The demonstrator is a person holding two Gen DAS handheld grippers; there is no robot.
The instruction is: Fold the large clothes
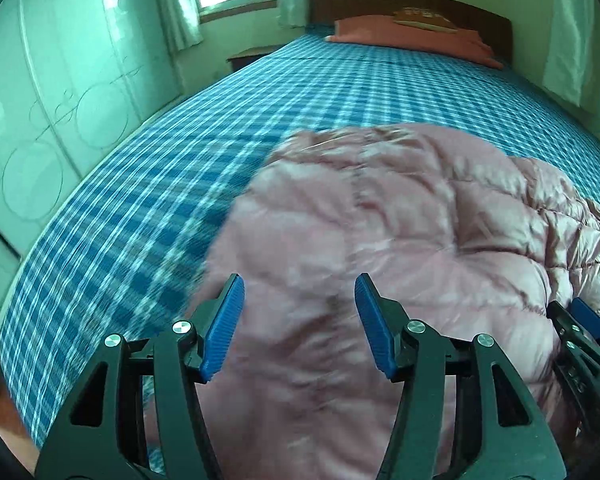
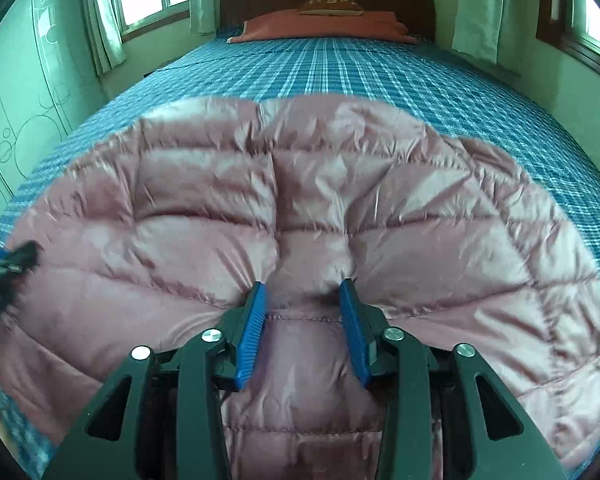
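Because the pink padded jacket (image 2: 300, 208) fills the lower half of both views, spread on the checked bed (image 2: 380, 68), it lies flat for folding. The right gripper (image 2: 303, 286) has its fingers narrowed on a puffed ridge of the jacket, seemingly pinching it. The left gripper (image 1: 299, 280) hangs above the jacket's left part, fingers wide and holding nothing.
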